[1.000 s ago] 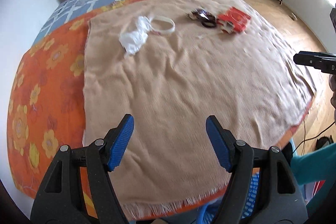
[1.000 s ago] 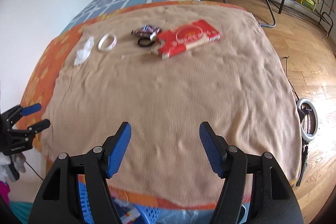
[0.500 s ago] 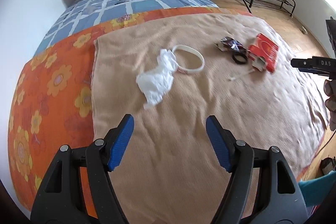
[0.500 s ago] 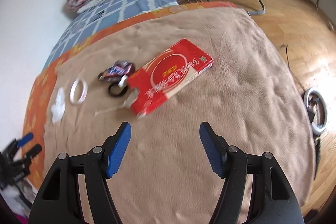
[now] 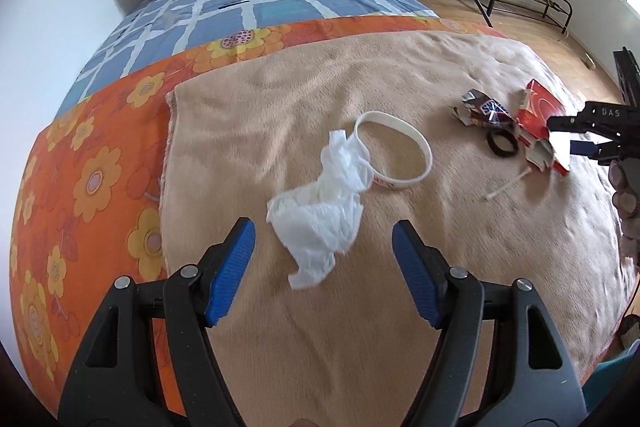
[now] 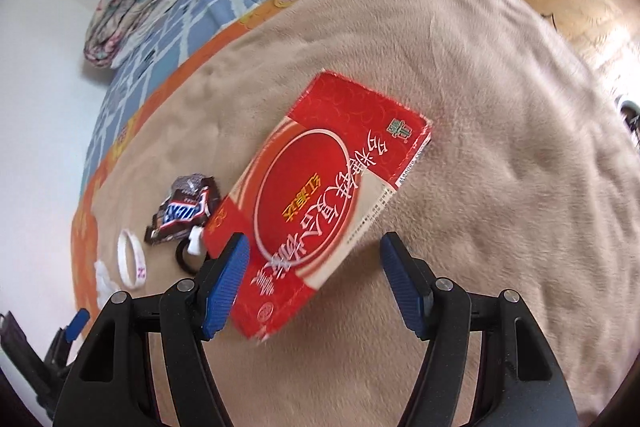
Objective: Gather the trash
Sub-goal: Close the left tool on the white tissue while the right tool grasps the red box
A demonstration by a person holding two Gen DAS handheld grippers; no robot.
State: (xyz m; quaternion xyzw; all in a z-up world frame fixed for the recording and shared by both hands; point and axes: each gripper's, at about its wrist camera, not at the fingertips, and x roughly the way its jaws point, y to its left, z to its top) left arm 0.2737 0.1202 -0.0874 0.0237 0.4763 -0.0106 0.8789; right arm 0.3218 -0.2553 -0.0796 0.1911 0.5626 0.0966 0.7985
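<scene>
- The trash lies scattered on a beige blanket (image 5: pixel 360 75) spread over a bed, all within reach of both grippers, which suits a two-handed pick-up.
- The left gripper (image 5: pixel 324 267) hovers over a crumpled white tissue (image 5: pixel 320 203); its jaws stand wide apart and hold nothing, with the tissue's near tip showing between them.
- Just beyond the tissue, touching its far end, lies a white wristband (image 5: pixel 394 151); some pink lettering shows on it, too small to read.
- The right gripper (image 6: pixel 316 279) points down at a flat red carton (image 6: pixel 324 199); its jaws are open and empty, the left one over the carton's near corner, likely lined up to straddle that edge.
- The carton carries large white Chinese characters, a yellow label with red characters inside an oval, and a small printed side panel I cannot read.
- Left of the carton sits a torn brown wrapper (image 6: pixel 184 211) marked "SNICKERS", partly crumpled, with a black ring (image 6: pixel 188 257) just near it.
- In the left view a thin white stick (image 5: pixel 506 183) lies near the carton.
</scene>
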